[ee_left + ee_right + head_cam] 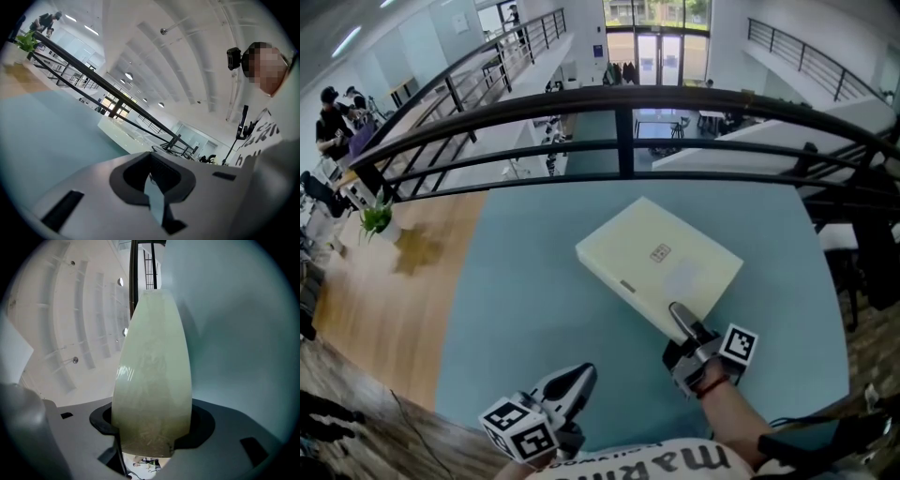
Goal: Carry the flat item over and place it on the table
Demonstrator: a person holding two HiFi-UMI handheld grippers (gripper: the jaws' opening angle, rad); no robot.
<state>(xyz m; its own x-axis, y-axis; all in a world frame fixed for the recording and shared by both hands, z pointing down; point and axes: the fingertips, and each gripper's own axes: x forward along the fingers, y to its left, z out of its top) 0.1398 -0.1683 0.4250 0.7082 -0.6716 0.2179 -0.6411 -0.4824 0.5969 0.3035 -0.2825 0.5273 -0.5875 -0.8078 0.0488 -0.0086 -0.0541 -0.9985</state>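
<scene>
Item: flat cream box [661,267], lying level over the teal table [525,309], toward its far right part, one corner turned to the person. Whether its underside touches the tabletop cannot be told.

Right gripper [680,319]: clamped on the box's near corner, with its marker cube [738,345] just behind. In the right gripper view the box [152,376] runs edge-on between the jaws, filling the gap of the right gripper [152,427].

Left gripper [579,377]: at the table's near edge, well apart from the box, carrying its own cube [517,429]. In the left gripper view the jaws of the left gripper [152,185] stand together, only a thin sliver of teal between them, nothing held; the box [123,132] shows beyond.

Surroundings: black railing [623,117] behind the table; potted plant [375,220] at left.
</scene>
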